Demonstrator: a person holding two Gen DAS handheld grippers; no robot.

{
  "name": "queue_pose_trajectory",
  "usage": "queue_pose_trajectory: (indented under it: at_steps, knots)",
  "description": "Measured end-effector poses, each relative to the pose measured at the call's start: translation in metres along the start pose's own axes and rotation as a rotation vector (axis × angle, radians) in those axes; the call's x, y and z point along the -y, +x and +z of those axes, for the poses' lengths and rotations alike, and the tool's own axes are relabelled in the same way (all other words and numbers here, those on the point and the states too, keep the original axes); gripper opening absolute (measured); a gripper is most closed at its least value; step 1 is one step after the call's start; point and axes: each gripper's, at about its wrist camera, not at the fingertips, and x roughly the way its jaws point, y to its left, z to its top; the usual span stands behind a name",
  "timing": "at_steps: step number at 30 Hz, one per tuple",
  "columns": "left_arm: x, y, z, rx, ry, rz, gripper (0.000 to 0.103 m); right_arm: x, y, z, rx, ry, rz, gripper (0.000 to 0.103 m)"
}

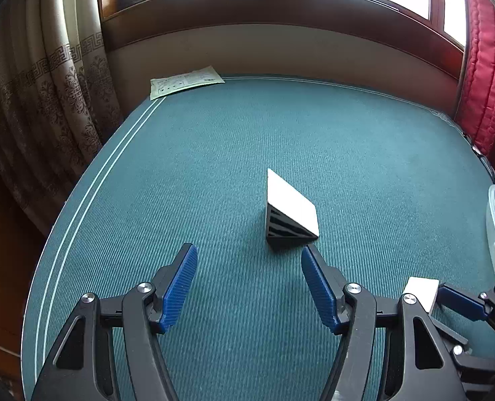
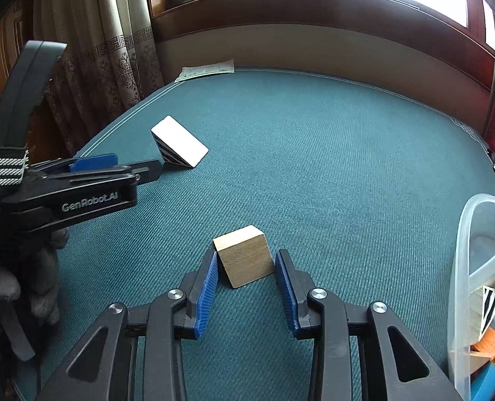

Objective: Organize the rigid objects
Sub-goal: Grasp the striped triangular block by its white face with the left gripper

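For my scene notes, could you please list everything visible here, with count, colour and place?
wooden block: one, tan, between the right gripper's pads, pressed on both sides
wedge block: one, white top, black-striped side, mid-table, ahead of the left gripper
table: one, teal cloth
paper sheet: one, pale green, far left corner of the table
plastic bin: one, translucent, right edge, holding mixed pieces
curtain: one, beige patterned, left
cushion: one, red, far right
left gripper: black with blue pads, open, empty
right gripper: black with blue pads
gloved hand: grey, on the left gripper

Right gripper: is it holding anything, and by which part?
Yes: the right gripper has its jaws shut on the wooden block, gripping its two opposite side faces. The left gripper holds nothing.
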Motion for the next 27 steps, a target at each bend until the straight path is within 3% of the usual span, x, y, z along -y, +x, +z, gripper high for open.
queue_pose_trajectory:
  at_steps: [11,18,21,27]
  knots:
    - [0.01,0.036,0.023,-0.016,0.032,0.012,0.066,0.004,-0.001,-0.001,0.007,0.025,0.027,0.038]
    - [0.009,0.043,0.029,-0.021,0.013,-0.028,0.065,0.006,-0.002,-0.001,0.008,0.034,0.045,0.041]
    - [0.012,0.042,0.028,-0.013,0.028,-0.064,0.045,0.005,-0.002,0.0,0.008,0.032,0.052,0.044]
    - [0.014,0.04,0.026,-0.003,0.035,-0.067,0.04,0.004,-0.001,0.001,0.009,0.03,0.054,0.046]
